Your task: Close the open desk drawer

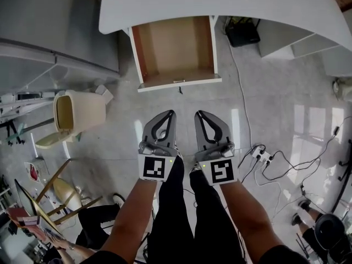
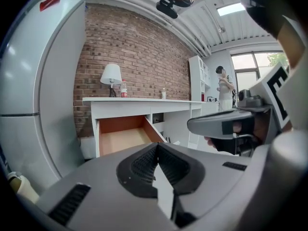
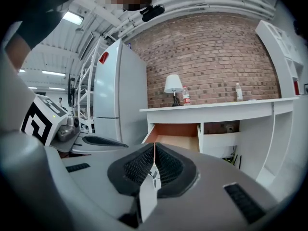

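Drawer [image 1: 175, 51] stuck lengthwise out of the desk [image 1: 231, 4], front pointing away from it; left gripper [image 1: 169, 113] and right gripper [image 1: 201, 114] were clenched, empty.

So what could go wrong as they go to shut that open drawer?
The left gripper and right gripper are both shut, short of the drawer; a push at one corner of its front might skew it. The power strip on the floor to the right could catch a foot.

Back of the drawer [image 1: 175, 43] out of sight beneath the desktop [image 1: 220, 4]
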Tool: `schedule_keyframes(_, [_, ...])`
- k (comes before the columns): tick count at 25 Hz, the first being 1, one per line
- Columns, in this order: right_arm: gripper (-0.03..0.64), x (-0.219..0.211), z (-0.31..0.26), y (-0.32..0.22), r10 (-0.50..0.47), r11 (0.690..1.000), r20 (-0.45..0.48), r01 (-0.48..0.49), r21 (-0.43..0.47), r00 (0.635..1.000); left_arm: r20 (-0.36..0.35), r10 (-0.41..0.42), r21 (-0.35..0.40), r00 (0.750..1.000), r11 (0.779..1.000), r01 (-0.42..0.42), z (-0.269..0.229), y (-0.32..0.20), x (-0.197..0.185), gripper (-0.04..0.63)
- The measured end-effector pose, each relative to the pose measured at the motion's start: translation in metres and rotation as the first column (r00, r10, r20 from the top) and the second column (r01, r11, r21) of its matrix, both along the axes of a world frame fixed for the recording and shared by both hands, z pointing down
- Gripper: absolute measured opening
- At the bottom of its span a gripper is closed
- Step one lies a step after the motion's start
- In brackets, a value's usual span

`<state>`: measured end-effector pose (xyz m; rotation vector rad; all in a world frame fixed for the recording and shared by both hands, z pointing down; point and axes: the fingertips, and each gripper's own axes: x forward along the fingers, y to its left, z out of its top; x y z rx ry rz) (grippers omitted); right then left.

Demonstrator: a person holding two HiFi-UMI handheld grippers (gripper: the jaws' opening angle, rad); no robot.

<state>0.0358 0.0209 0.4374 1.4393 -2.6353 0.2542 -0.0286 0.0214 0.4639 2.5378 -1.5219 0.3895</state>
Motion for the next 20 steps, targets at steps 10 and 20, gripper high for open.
schedule_keyframes(10, [0.029,-0.007,0.039,-0.006,-0.028,1.000,-0.002,0.028,0.005,1.000,0.013,-0.011,0.002,1.000,1.000,0.011,0.051,-0.015,-0.001,0.008])
schedule_keyframes(20, [0.029,-0.016,0.074,-0.018,-0.077,0.997,-0.036,0.076,-0.018,0.996,-0.023,-0.036,-0.014,0.999,0.999,0.036,0.078,-0.018,0.000,0.008])
